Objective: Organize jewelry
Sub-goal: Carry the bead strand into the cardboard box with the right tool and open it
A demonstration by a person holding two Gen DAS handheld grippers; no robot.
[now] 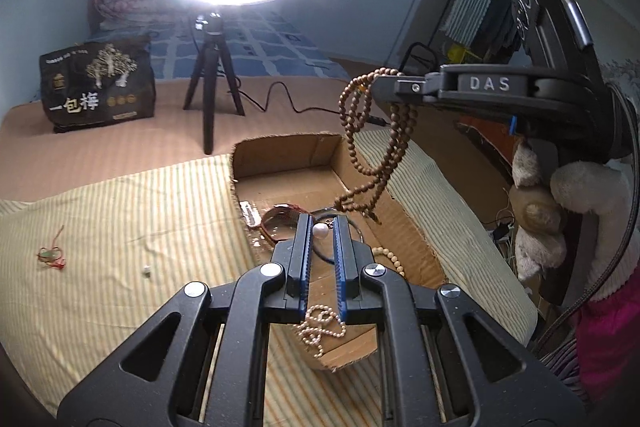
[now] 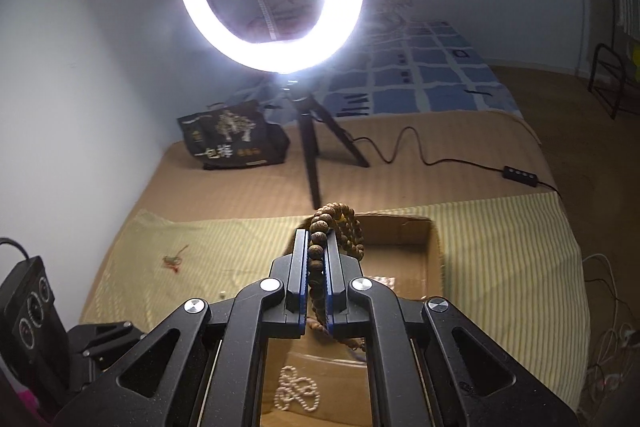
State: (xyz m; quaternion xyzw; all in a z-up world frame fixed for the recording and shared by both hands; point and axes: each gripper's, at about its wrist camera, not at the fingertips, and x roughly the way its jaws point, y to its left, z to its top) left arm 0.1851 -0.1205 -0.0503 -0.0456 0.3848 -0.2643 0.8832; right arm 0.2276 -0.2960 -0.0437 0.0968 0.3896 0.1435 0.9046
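My right gripper (image 2: 318, 241) is shut on a long brown wooden bead strand (image 2: 336, 227). In the left wrist view the right gripper (image 1: 384, 87) holds the bead strand (image 1: 376, 155) dangling above the open cardboard box (image 1: 404, 227). My left gripper (image 1: 322, 227) hovers over the box with a narrow gap between its fingers; a white pearl (image 1: 321, 231) shows in that gap. The box holds a pearl necklace (image 1: 320, 327), a bangle (image 1: 280, 217), a dark cord and light beads (image 1: 390, 259). The pearl necklace also shows in the right wrist view (image 2: 298, 391).
A red string charm (image 1: 52, 255) and a small silver piece (image 1: 147, 271) lie on the striped cloth (image 1: 120, 227) left of the box. A ring light on a tripod (image 1: 212, 83), its cable and a black bag (image 1: 98, 87) stand behind. A plush toy (image 1: 560, 203) is at right.
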